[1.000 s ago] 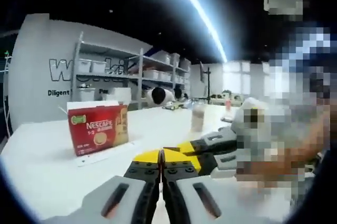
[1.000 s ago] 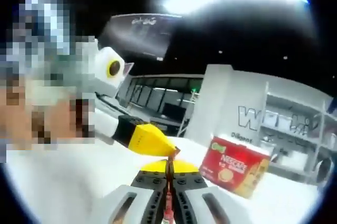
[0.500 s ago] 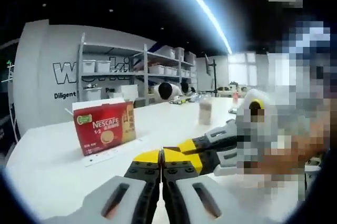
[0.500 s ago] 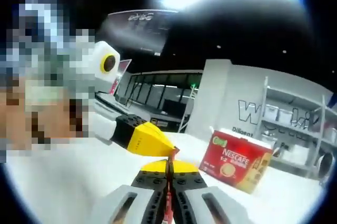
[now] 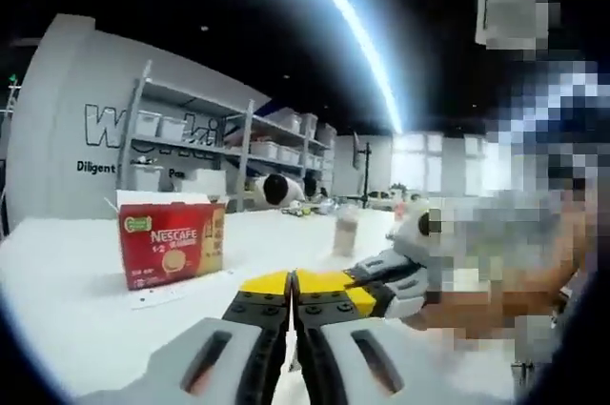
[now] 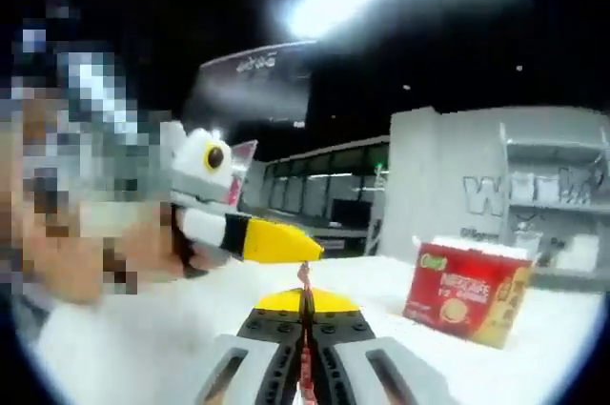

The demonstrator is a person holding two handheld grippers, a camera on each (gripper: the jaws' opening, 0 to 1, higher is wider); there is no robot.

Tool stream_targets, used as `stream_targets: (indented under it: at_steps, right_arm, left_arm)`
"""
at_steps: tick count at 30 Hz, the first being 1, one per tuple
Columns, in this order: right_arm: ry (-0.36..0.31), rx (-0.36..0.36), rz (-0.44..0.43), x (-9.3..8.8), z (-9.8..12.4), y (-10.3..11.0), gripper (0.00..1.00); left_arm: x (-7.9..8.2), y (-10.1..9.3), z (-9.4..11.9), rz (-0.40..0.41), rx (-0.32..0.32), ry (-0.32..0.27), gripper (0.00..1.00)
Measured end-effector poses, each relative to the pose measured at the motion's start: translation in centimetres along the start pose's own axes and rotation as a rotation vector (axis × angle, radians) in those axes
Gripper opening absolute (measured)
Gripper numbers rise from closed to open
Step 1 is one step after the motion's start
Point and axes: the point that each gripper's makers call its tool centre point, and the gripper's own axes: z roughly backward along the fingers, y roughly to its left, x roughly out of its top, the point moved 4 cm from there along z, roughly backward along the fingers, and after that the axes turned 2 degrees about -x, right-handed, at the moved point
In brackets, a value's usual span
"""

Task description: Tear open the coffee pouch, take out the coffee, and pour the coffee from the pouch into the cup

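Note:
In the right gripper view my right gripper (image 6: 305, 295) is shut on a thin red coffee pouch (image 6: 304, 276), seen edge-on; a sliver of it sticks up past the yellow tips. My left gripper (image 6: 310, 251) comes in from the left, its yellow tip just above the pouch's top edge. In the left gripper view my left gripper (image 5: 291, 283) has its jaws pressed together, and I cannot see anything between them. The right gripper (image 5: 355, 281) meets it tip to tip from the right. A pale cup (image 5: 345, 231) stands on the white table (image 5: 86, 310) beyond them.
A red Nescafe box (image 5: 172, 245) stands on the table to the left, with its flap up; in the right gripper view this Nescafe box (image 6: 467, 293) is at the right. Shelves with bins (image 5: 191, 133) line the far wall. A person's hands hold both grippers.
Both views shifted with the hands. In the right gripper view, the left gripper's tip touched the pouch's top; it now sits slightly above it. Both grippers stayed shut.

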Motion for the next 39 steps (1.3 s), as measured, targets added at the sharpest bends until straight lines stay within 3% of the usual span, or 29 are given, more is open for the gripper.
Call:
stream_targets:
  at_steps: [1, 2, 4, 5, 9, 13, 21, 23, 34, 39]
  right_arm:
    - [0.008, 0.074, -0.079, -0.1, 0.1, 0.4, 0.01]
    - [-0.012, 0.070, -0.134, 0.0, 0.2, -0.2, 0.01]
    - [-0.006, 0.143, -0.191, 0.0, 0.5, 0.1, 0.01]
    - [-0.019, 0.124, -0.184, 0.1, 0.7, -0.4, 0.01]
    - [-0.029, 0.167, -0.192, 0.6, 1.2, 0.0, 0.01]
    - [-0.003, 0.271, -0.136, 0.8, 1.5, 1.8, 0.01]
    - [-0.012, 0.408, -0.147, 1.1, 2.0, 2.8, 0.02]
    - [-0.035, 0.434, -0.085, 1.3, 2.2, 3.0, 0.03]
    - [-0.047, 0.448, -0.005, 1.4, 2.4, 3.4, 0.09]
    - [-0.030, 0.446, 0.027, 1.0, 2.9, 2.4, 0.15]
  left_arm:
    - [0.0, -0.4, 0.0, -0.015, -0.039, -0.007, 0.03]
    - [0.2, -1.3, 0.0, -0.011, -0.111, -0.022, 0.04]
    - [0.3, -1.8, 0.0, 0.063, -0.161, -0.015, 0.11]
    - [0.3, -1.6, 0.0, 0.048, -0.160, -0.015, 0.15]
    - [-0.5, -2.0, -0.4, 0.004, -0.184, 0.037, 0.15]
    - [-0.3, -2.6, -0.4, 0.028, -0.236, 0.030, 0.10]
    - [-0.2, -4.0, 0.6, 0.054, -0.354, 0.045, 0.03]
    - [-0.2, -4.6, 0.8, 0.075, -0.384, 0.046, 0.03]
    - [-0.1, -5.5, 1.1, 0.079, -0.400, 0.046, 0.03]
    - [-0.1, -5.1, 1.2, 0.094, -0.387, 0.042, 0.03]
